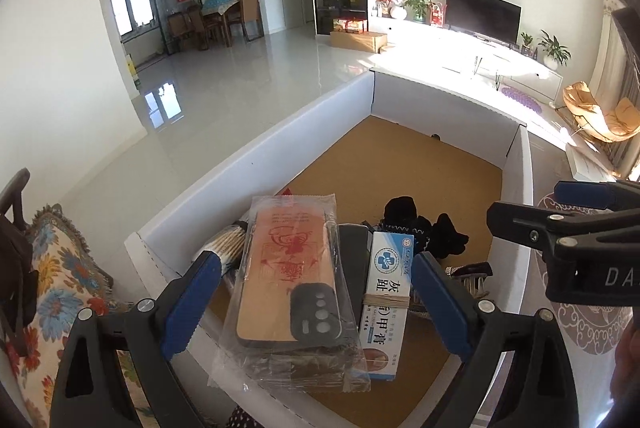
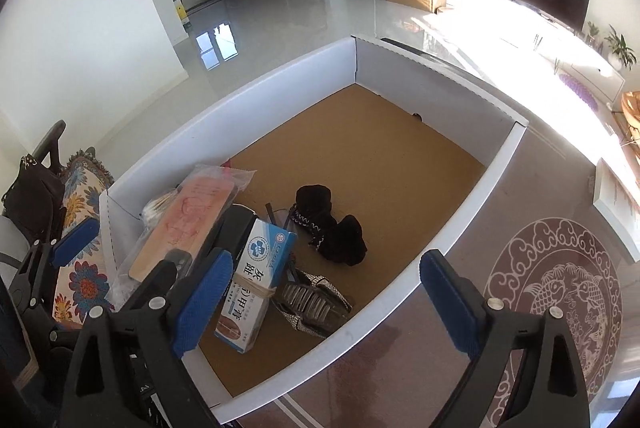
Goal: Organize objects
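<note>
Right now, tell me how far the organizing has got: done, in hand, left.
Done: the phone case in its plastic bag, the ointment box, the cotton swabs and the black socks already lie in the white box. In hand: nothing; the left gripper and right gripper both hang open over it. Left: no loose items show outside the box.
</note>
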